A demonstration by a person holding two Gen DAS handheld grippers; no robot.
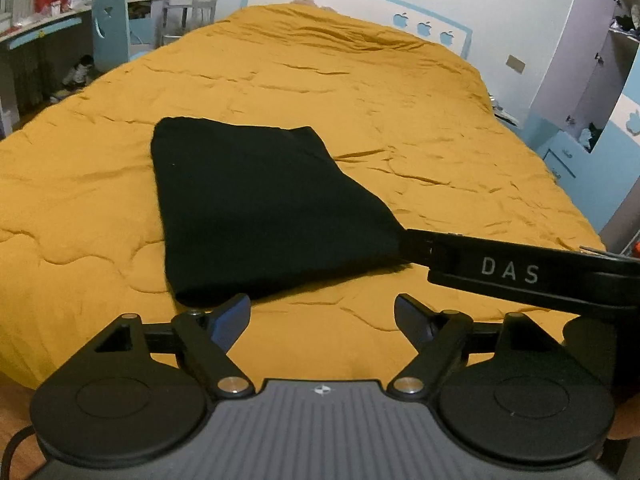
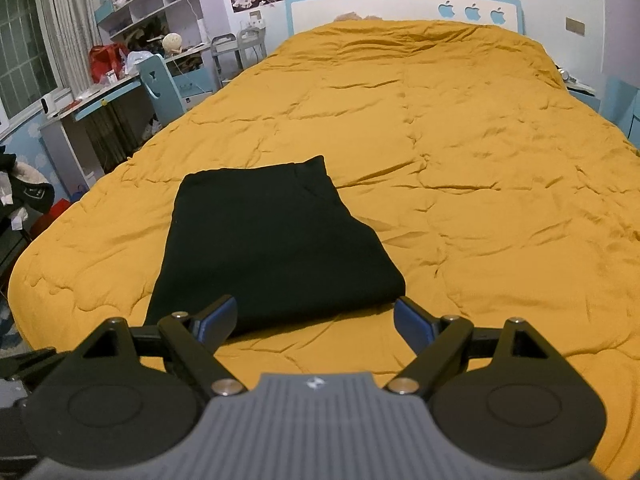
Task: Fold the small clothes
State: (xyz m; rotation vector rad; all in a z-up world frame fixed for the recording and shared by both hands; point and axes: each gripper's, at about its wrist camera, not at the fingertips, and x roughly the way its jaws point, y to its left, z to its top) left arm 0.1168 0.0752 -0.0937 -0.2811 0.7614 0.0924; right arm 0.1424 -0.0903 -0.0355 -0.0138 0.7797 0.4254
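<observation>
Both grippers, left (image 1: 322, 316) and right (image 2: 316, 318), jaws spread, empty; folded black garment (image 2: 276, 244) flat on quilted mustard bedspread (image 2: 460, 168).

We see a bed (image 2: 480, 160) covered by a rumpled mustard-yellow quilt (image 1: 360, 92). A folded black garment (image 2: 276, 240) lies flat on the quilt near the bed's near edge, toward its left side.
</observation>
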